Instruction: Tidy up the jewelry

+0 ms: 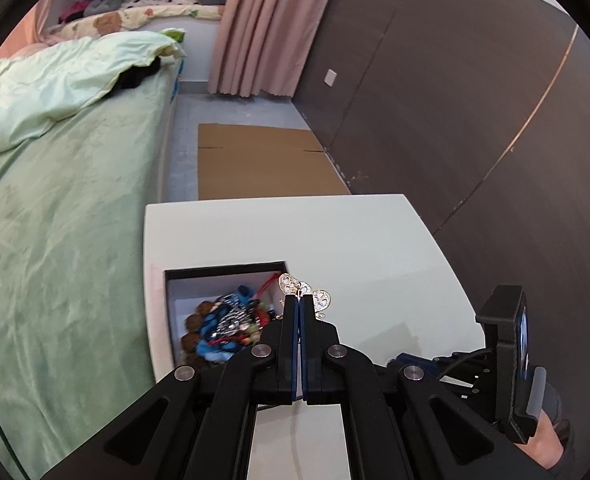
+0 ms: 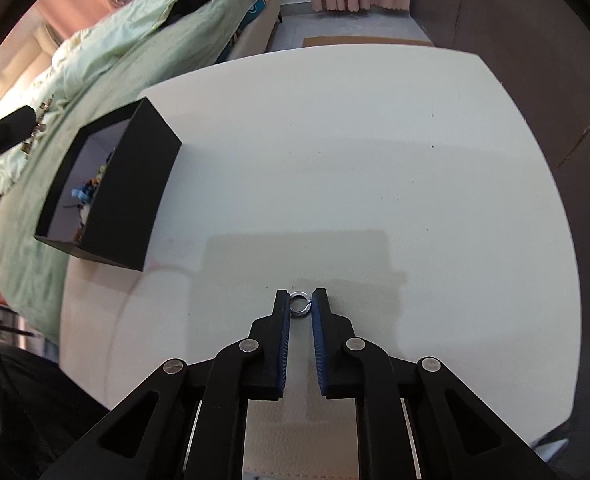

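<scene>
Gold heart-charm piece (image 1: 305, 294) clamped in left gripper (image 1: 299, 298), over black box's (image 2: 135, 196) near corner. Right gripper (image 2: 299, 304) pinches silver ring (image 2: 299, 303) on white table (image 2: 375, 160), well right of box.

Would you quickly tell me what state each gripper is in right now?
Left gripper: shut on a gold heart-shaped jewelry piece.
Right gripper: shut on a small silver ring on the table.

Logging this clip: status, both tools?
Left tool shut on gold heart pendant, near black box. Right tool pinching silver ring. Nothing obstructing.
</scene>
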A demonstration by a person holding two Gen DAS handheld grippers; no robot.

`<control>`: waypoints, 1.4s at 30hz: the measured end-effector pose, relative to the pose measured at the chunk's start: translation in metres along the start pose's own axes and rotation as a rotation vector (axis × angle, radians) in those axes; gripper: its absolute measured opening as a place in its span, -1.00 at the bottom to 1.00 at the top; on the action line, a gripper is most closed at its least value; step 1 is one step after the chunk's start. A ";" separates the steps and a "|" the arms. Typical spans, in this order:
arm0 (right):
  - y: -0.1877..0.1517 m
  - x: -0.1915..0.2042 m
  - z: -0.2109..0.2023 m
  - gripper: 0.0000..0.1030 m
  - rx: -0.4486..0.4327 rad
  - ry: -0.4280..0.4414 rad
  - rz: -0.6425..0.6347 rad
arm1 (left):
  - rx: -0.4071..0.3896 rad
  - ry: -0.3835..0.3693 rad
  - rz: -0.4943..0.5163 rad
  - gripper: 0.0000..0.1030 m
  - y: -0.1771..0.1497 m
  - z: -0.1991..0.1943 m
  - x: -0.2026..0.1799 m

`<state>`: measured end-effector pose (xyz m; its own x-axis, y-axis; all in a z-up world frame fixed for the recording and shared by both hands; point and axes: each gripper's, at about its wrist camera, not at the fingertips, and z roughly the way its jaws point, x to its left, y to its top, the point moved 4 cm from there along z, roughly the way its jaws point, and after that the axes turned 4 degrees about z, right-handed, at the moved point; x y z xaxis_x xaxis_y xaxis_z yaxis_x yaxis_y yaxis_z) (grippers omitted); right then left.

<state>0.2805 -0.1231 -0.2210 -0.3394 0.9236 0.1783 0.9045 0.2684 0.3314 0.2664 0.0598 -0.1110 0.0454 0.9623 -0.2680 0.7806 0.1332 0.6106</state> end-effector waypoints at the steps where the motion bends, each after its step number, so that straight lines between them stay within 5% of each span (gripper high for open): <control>1: 0.000 0.001 0.000 -0.76 -0.004 -0.013 -0.007 | 0.001 0.003 -0.008 -1.00 0.000 -0.001 0.003; 4: 0.001 0.001 -0.004 -0.94 -0.015 -0.014 -0.005 | 0.005 -0.004 -0.047 -1.00 0.000 0.000 0.011; 15: 0.017 0.013 -0.030 -0.96 -0.098 0.091 0.021 | 0.042 -0.053 -0.155 -0.83 0.001 0.007 0.038; 18: 0.020 0.017 -0.031 -0.96 -0.101 0.092 0.015 | 0.031 -0.055 -0.169 -0.17 0.001 0.003 0.043; 19: 0.019 0.018 -0.028 -0.96 -0.084 0.070 0.004 | 0.021 -0.052 -0.171 0.26 0.001 0.000 0.044; 20: 0.018 0.018 -0.025 -0.96 -0.071 0.057 0.005 | 0.009 -0.052 -0.172 0.46 0.002 -0.003 0.045; 24: 0.015 0.017 -0.011 -0.43 -0.027 0.015 0.015 | -0.011 -0.042 -0.172 0.47 0.002 -0.011 0.048; 34: 0.012 0.013 0.005 -0.42 0.014 -0.013 0.019 | -0.020 -0.026 -0.189 0.47 0.003 -0.019 0.059; 38: 0.014 0.028 0.008 -0.44 0.009 -0.100 -0.054 | -0.029 -0.025 -0.197 0.47 0.002 -0.022 0.064; 42: 0.011 0.039 0.008 -0.74 0.011 -0.137 -0.106 | -0.033 -0.017 -0.210 0.47 0.001 -0.027 0.069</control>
<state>0.2789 -0.0819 -0.2175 -0.3953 0.9184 0.0146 0.8686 0.3686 0.3310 0.2533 0.1333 -0.1084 -0.1053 0.9088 -0.4038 0.7535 0.3379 0.5640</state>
